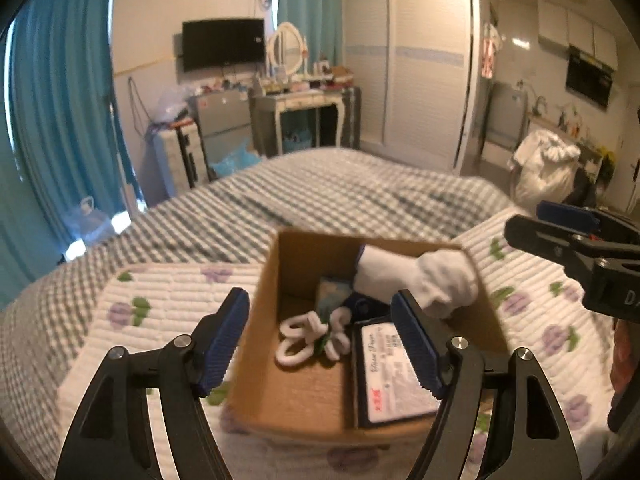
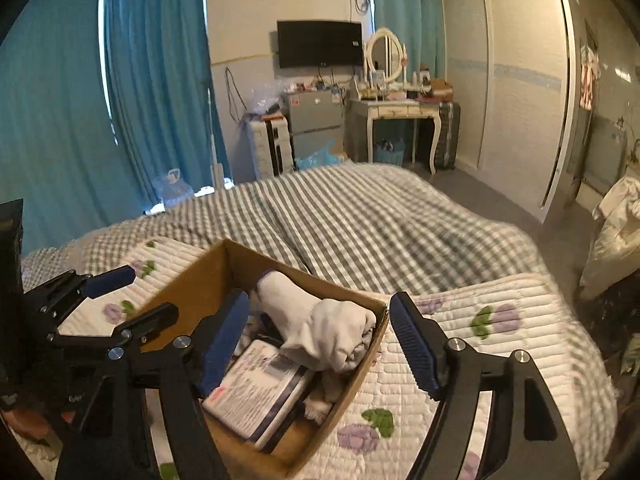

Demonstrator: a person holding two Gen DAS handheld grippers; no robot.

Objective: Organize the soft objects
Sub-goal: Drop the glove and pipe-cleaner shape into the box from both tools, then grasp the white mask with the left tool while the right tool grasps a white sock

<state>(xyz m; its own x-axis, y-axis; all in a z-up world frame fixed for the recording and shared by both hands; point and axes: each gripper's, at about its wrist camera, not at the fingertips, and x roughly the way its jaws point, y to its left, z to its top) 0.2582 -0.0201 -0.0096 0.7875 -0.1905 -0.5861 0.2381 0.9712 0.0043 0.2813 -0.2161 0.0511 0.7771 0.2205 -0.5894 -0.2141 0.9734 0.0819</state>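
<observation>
Centrally, one white sock (image 1: 420, 280) (image 2: 320, 328), rolled into a bundle, lies inside one open cardboard box (image 1: 272, 300) (image 2: 192, 284), draped against the box's right wall and resting partly on other contents. Beside it in the box are one flat packet (image 1: 396, 372) (image 2: 256, 388) with a white printed label, one white looped item (image 1: 308, 336) with a bit of green, and one dark blue thing, too hidden to identify. The box sits on a white quilt (image 1: 160, 304) (image 2: 480, 344) printed with purple flowers and green leaves, spread over a grey checked bedcover (image 1: 320, 196) (image 2: 360, 216).

Two grippers hover over the box. The left gripper (image 1: 324, 344) (image 2: 120, 296) has its blue-padded jaws spread wide, holding nothing. The right gripper (image 2: 320, 348) (image 1: 560, 224) also has its jaws apart, empty, framing the sock from above.

Beyond the bed stand one wall television (image 1: 224, 44) (image 2: 320, 42), one dressing table (image 1: 296, 104) (image 2: 396, 112) with an oval mirror, one wardrobe (image 1: 412, 68) (image 2: 512, 80) and teal curtains (image 1: 60, 100) (image 2: 100, 100).
</observation>
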